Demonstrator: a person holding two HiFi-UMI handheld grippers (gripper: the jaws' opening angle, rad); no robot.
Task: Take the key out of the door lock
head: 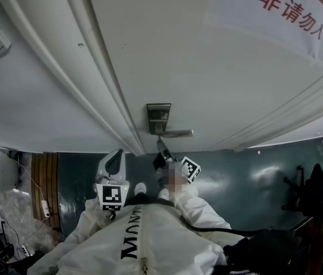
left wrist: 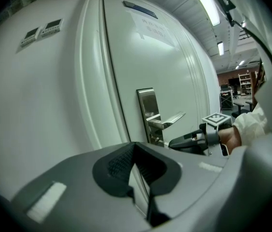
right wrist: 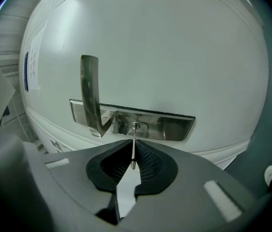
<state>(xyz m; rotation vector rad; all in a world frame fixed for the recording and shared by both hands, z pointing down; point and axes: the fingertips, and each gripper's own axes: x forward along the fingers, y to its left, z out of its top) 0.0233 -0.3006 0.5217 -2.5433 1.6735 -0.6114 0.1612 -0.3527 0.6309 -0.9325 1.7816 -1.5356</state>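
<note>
The key (right wrist: pixel 134 135) is sitting pinched edge-on in the right gripper (right wrist: pixel 134 144)'s nearly closed jaws. At nine o'clock, the left gripper (left wrist: pixel 135 145) is hovering, jaws together and empty. Beyond, at twelve o'clock, the key's far end is resting in the lock plate (right wrist: pixel 169 127) on the door (right wrist: pixel 174 57).

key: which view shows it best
Right gripper view: the key shows edge-on, pinched in the right gripper, tip in the lock. Head view hides it behind that gripper; left gripper view shows only the gripper at the lock.
</note>
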